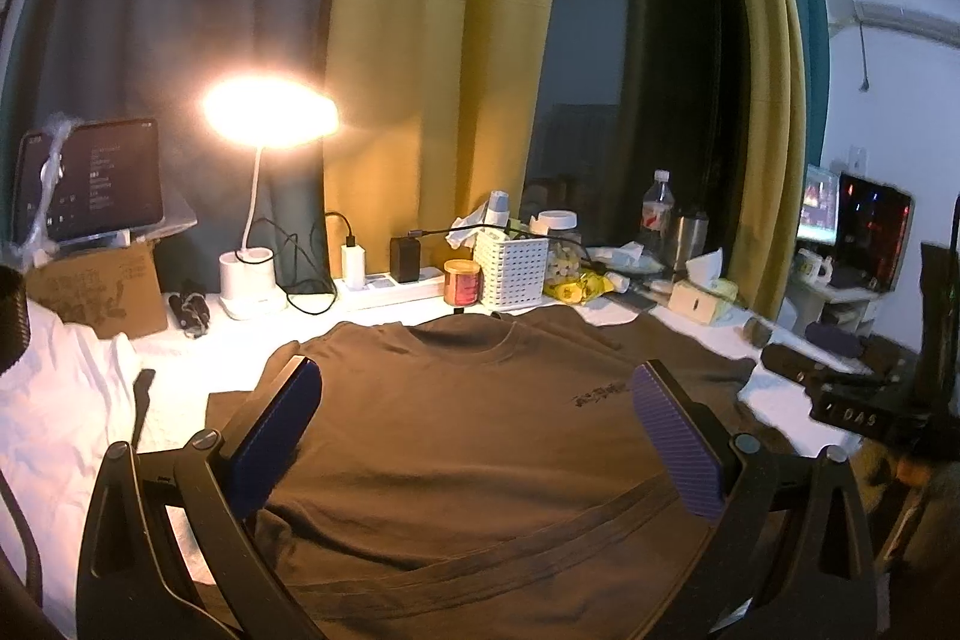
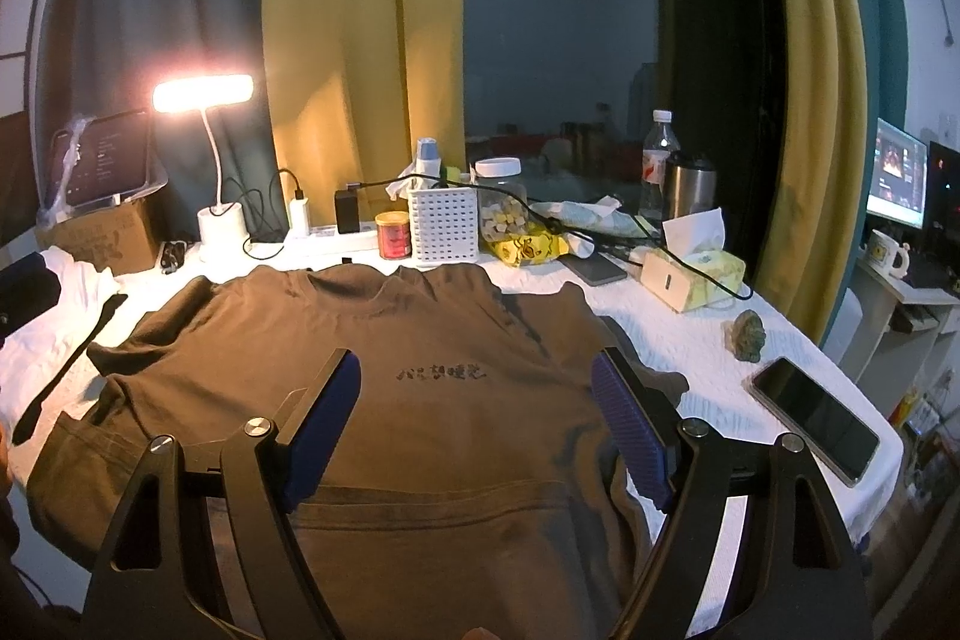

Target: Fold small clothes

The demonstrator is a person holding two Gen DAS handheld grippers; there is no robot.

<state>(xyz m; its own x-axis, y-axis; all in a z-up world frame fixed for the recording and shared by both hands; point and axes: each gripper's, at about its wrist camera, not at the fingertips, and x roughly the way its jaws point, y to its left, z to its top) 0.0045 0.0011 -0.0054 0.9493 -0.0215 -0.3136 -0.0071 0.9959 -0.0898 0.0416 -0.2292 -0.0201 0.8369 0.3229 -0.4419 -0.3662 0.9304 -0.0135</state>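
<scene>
A brown T-shirt (image 1: 468, 430) lies front up on the white-covered table, collar toward the back; it also shows in the right wrist view (image 2: 420, 400), with small dark lettering on the chest. Its bottom hem is folded up across the lower body. My left gripper (image 1: 474, 382) is open and empty above the shirt's middle. My right gripper (image 2: 477, 370) is open and empty above the chest lettering. The right gripper's body shows at the right edge of the left wrist view (image 1: 852, 400).
A lit desk lamp (image 2: 204, 94), power strip (image 2: 324, 238), red can (image 2: 393, 235), white basket (image 2: 444, 226), jar, bottle (image 2: 657, 160) and tissue box (image 2: 696, 274) line the back. A phone (image 2: 816, 418) and a stone (image 2: 744, 334) lie right. White clothes (image 2: 54, 292) lie left.
</scene>
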